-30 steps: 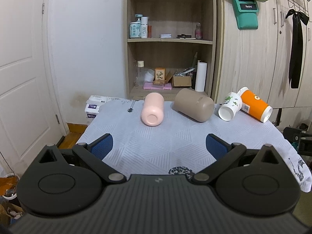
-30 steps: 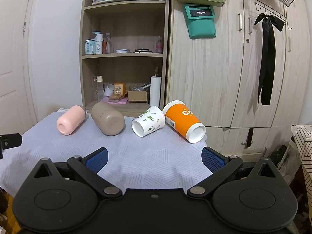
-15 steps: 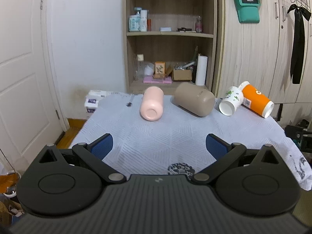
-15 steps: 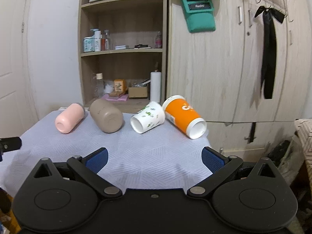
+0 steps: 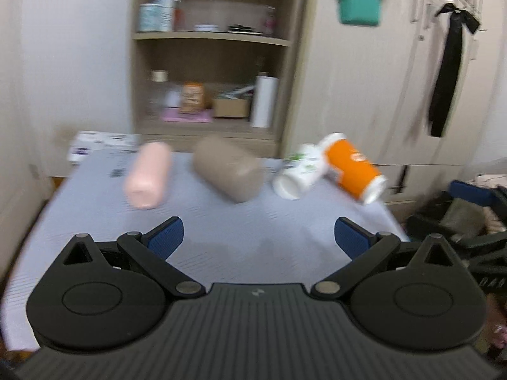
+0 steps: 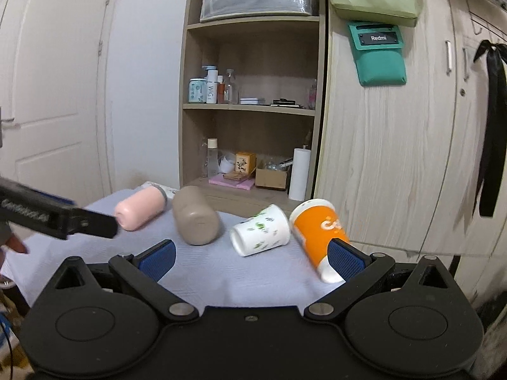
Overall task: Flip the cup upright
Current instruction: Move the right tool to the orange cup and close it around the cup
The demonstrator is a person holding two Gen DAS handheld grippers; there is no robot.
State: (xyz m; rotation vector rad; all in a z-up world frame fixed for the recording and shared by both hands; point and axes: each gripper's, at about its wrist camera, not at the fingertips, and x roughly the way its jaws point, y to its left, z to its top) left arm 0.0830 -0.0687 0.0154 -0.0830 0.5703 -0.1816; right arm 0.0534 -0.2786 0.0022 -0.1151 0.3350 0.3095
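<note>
Lying on their sides, four cups in a row on the clothed table

Pink cup, taupe cup, white floral cup and orange cup run left to right; left gripper and right gripper both spread wide, holding nothing

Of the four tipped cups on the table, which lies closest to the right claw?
The orange cup: its white rim end sits just behind the right claw's right fingertip, nearer than the white leaf-print cup, the taupe one and the pink one.
</note>
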